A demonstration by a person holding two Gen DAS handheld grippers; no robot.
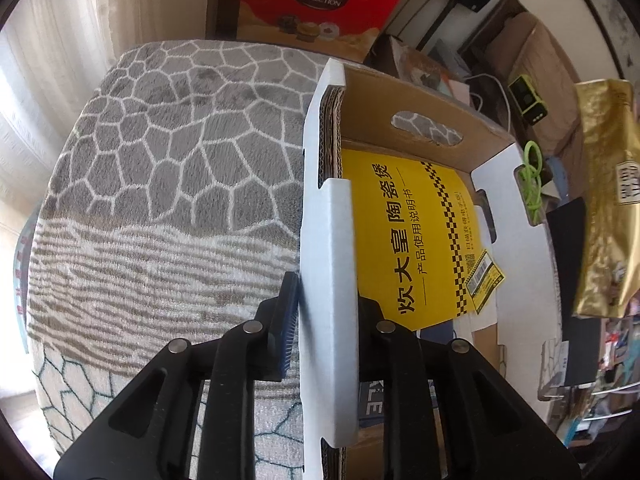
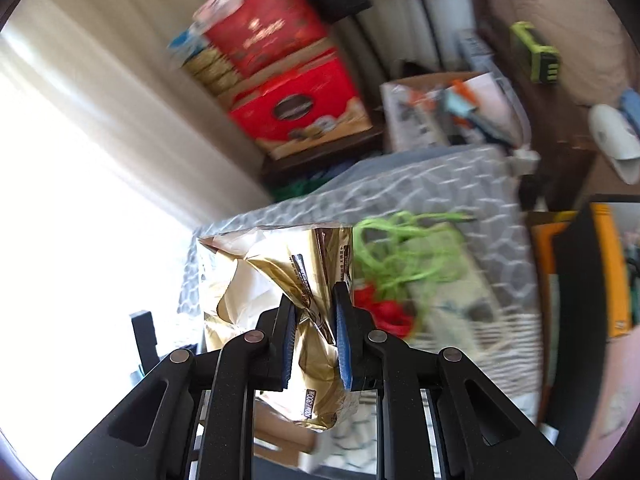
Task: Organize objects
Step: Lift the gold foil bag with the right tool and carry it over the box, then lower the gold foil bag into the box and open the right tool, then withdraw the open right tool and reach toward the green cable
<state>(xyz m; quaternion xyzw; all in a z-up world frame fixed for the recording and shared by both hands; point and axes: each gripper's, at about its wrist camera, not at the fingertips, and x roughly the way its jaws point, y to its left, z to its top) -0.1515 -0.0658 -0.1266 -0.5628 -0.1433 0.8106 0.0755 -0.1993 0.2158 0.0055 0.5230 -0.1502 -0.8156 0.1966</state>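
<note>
A cardboard box [image 1: 516, 216], white outside and brown inside, sits on a grey patterned blanket [image 1: 160, 160] with a yellow booklet [image 1: 416, 232] lying flat in it. My left gripper [image 1: 326, 312] straddles the box's near-left wall, one blue pad [image 1: 288, 320] against the outside and the other finger inside, shut on that wall. My right gripper [image 2: 314, 312] is shut on a crumpled gold foil bag [image 2: 280, 276], held up over the blanket [image 2: 460, 200]. The same gold bag [image 1: 608, 200] hangs at the right edge of the left wrist view.
A bright green cord [image 1: 532, 176] lies just beyond the box's right wall. The green cord [image 2: 400, 256] sits on a pale flat pack with something red [image 2: 384, 312]. Red biscuit boxes [image 2: 300, 116] stack behind. A green-black device [image 2: 540, 56] and clutter fill the right.
</note>
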